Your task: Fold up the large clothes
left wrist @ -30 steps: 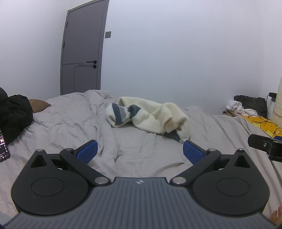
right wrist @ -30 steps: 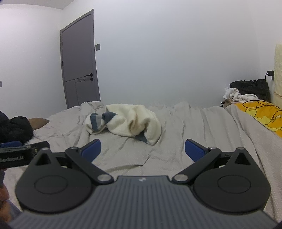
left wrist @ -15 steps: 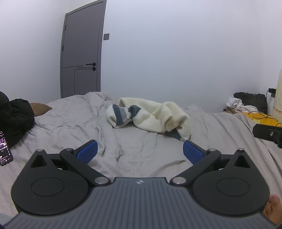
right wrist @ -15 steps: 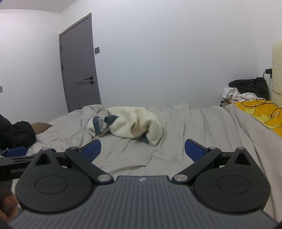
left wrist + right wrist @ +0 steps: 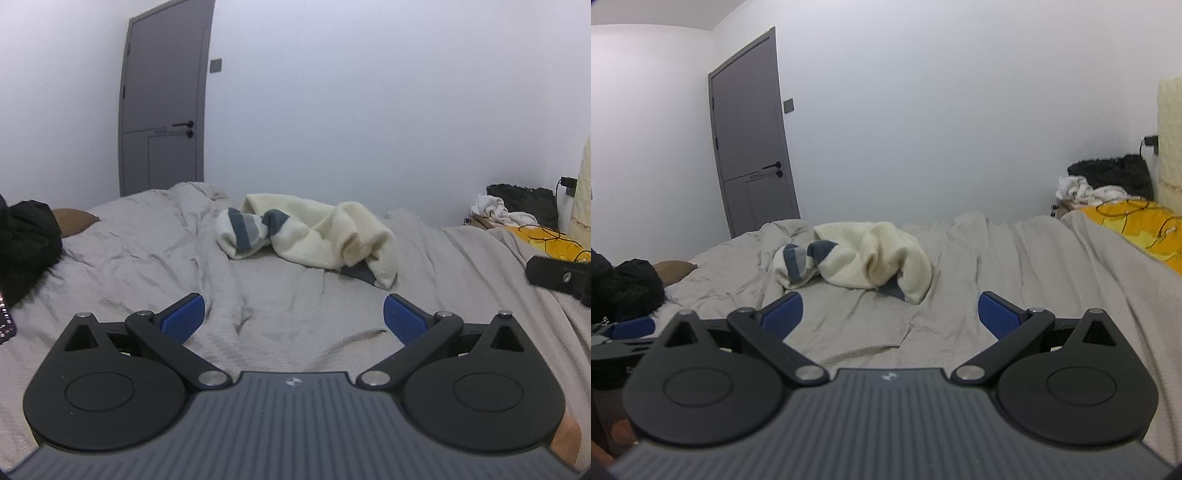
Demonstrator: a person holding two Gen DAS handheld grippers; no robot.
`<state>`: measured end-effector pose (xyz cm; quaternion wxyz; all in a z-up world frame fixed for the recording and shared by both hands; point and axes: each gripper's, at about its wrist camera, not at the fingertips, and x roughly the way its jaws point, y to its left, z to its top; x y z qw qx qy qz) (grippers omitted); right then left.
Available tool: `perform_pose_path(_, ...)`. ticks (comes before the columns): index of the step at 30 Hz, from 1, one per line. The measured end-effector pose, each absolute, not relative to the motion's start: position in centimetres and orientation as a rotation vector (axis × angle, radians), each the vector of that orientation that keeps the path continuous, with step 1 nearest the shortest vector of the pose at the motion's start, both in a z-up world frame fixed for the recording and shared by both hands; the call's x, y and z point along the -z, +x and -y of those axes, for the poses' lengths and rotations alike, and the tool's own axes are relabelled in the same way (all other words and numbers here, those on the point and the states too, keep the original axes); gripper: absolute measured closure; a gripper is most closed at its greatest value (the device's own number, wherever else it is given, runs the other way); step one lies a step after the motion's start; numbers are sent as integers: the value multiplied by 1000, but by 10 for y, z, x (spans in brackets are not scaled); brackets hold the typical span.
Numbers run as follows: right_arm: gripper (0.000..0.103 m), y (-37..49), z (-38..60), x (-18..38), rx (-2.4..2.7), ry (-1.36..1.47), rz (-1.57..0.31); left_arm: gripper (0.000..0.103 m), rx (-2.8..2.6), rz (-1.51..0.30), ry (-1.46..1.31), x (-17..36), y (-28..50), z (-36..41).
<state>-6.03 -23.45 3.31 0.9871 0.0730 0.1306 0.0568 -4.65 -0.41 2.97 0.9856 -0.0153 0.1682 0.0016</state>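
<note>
Cream sweater [image 5: 314,236] with grey-blue striped cuffs, bunched in a loose heap on the far middle of the bed [image 5: 147,251], atop the wrinkled pale-grey cover; one sleeve end rolled up at the heap's left, a dark hem or collar edge poking out low on its right; nothing laid flat, no fold made. Left gripper [image 5: 293,319] hovering above the near part of the bed, jaws spread wide and empty, blue pads [image 5: 183,321] apart with bare cover between them; right gripper [image 5: 890,317] likewise, jaws spread and holding nothing, sweater [image 5: 857,258] ahead and a little left of centre. Well apart from the garment on both sides; no contact. Step in hand, by the look of it: the approach, before any grasp. Next move likely calling for a reach forward across the bed, then a search for two clean handholds such as shoulders or hem corners, hard to pick out while the knit lies crumpled; probably a lift and shake-out first to spread it flat. Thick soft fabric apt to slump and drag the loose cover along if pinched too low. Elsewhere: black bundle [image 5: 26,240] at the left edge; yellow cloth [image 5: 1137,229] with cables at the right; grey door [image 5: 162,103] beyond.
</note>
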Motion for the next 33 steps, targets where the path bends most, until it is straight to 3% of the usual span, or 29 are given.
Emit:
perform_pose_path(10,0,-7,221,-20,-156,184,-289,0,31,-394,-11,-13,28,16)
perform_pose_path(17,0,48,225,5,-175,389,-344,0,22,-407,-43,-1,92,20)
perform_pose_path(29,3,146,262,55,-103,593,-459,0,89,-539,-346,56,219,-10)
perform_pose_path(33,21,181,267,69,-72,539,-485,1,143,-546,-472,75,253,-18)
